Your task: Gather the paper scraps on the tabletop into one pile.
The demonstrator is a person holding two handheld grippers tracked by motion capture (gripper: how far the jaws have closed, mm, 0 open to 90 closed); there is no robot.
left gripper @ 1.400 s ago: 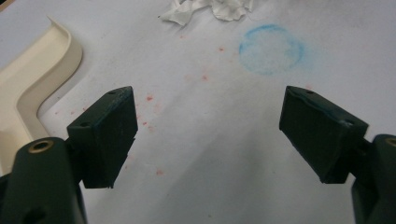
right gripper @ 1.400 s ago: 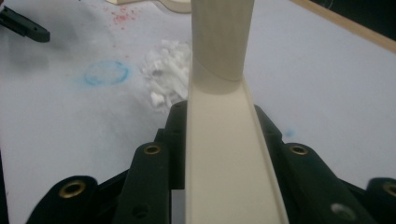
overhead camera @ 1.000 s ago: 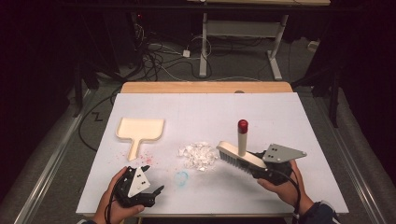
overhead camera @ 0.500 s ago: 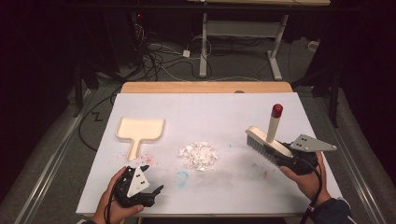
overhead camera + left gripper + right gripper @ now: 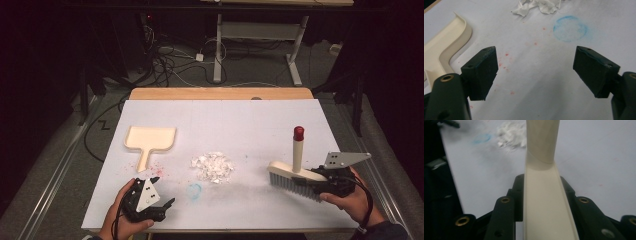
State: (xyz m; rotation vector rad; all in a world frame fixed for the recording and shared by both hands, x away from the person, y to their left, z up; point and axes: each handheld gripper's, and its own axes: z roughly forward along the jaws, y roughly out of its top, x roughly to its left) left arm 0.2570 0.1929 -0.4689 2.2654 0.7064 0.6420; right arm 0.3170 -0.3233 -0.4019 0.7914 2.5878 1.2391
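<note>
Right hand-held gripper (image 5: pixel 320 181) clamps brush (image 5: pixel 295 175); paper scraps (image 5: pixel 213 166), dustpan (image 5: pixel 149 139) leftward

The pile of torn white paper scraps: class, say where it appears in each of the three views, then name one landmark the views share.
High view: paper scraps at the table's centre, between dustpan and brush.
Left gripper view: top edge, right of centre.
Right gripper view: upper left, blurred, beside the brush's handle.
Shared landmark: the blue ring drawn beside the scraps.
</note>
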